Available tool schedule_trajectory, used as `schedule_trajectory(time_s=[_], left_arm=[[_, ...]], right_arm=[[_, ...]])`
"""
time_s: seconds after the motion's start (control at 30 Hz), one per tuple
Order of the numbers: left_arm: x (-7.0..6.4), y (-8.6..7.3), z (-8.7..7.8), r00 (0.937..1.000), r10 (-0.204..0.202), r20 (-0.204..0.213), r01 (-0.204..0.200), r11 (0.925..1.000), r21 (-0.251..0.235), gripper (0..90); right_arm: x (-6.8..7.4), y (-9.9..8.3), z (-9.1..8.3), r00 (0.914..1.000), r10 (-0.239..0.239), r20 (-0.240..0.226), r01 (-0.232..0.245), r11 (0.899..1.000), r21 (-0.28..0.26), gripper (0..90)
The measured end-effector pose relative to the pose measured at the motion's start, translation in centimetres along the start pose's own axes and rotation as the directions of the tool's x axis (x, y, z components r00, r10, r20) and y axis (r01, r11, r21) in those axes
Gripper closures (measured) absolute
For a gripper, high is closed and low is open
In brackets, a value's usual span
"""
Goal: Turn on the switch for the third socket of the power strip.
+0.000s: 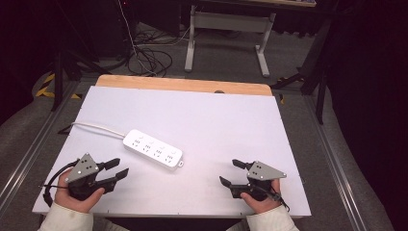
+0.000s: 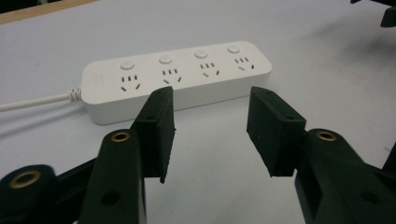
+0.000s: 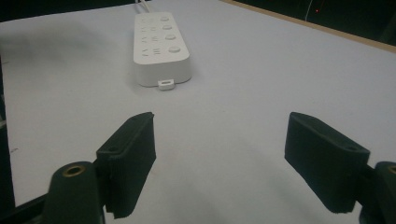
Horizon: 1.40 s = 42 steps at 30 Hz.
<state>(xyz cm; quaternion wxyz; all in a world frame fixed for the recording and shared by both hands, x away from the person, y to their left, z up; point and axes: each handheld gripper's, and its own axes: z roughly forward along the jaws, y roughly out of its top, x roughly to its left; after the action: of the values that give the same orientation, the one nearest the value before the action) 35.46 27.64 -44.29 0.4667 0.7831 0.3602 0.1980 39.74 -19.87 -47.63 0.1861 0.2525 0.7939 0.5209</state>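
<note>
A white power strip (image 1: pixel 153 149) with several sockets and round buttons lies flat on the white table, left of centre, its white cord (image 1: pixel 96 127) running off to the left. My left gripper (image 1: pixel 118 168) rests near the front left edge, open, jaws aimed at the strip a short way off. The left gripper view has the power strip (image 2: pixel 177 77) just beyond the open gripper (image 2: pixel 211 135). My right gripper (image 1: pixel 231 172) sits at the front right, open and empty. From there the power strip (image 3: pixel 159 49) lies end-on, well ahead of the wide-spread gripper (image 3: pixel 224 163).
The white table top (image 1: pixel 216 120) has a wooden strip (image 1: pixel 183 84) along its far edge. Beyond it stand a desk frame (image 1: pixel 226 29) and loose cables (image 1: pixel 149 53) on the grey floor. Metal rails (image 1: pixel 29 149) run along both sides of the table.
</note>
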Motion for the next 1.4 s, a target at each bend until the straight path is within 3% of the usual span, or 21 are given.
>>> schedule_trajectory(time_s=[0.23, 0.57, 1.1, 1.2, 1.4], left_arm=[[0.1, 1.7, 0.8, 0.9997, 0.006, 0.023, -0.006, 1.0, 0.001, 61.6], [-0.3, 3.9, 2.5, 0.9984, 0.022, 0.053, -0.023, 0.9996, 0.015, 61.0], [-0.2, 7.1, 4.5, 0.997, 0.048, 0.061, -0.05, 0.9983, 0.031, 57.4], [-0.3, 7.6, 5.0, 0.9967, 0.037, 0.073, -0.039, 0.9987, 0.031, 57.0], [-0.3, 8.4, 6.2, 0.9959, 0.058, 0.07, -0.061, 0.9967, 0.054, 56.7]], right_arm=[[0.1, 0.0, 0.0, 1.0, -0.001, -0.002, 0.001, 1.0, -0.001, 25.3], [0.1, 0.0, -0.1, 1.0, -0.002, -0.004, 0.002, 1.0, -0.002, 25.2], [0.2, 0.0, 0.0, 0.9999, -0.003, -0.015, 0.003, 1.0, -0.002, 25.2], [0.2, 0.0, 0.0, 0.9999, -0.003, -0.016, 0.003, 1.0, -0.003, 25.3], [0.1, 0.0, -0.1, 0.9999, -0.005, -0.016, 0.005, 1.0, -0.002, 25.3]])
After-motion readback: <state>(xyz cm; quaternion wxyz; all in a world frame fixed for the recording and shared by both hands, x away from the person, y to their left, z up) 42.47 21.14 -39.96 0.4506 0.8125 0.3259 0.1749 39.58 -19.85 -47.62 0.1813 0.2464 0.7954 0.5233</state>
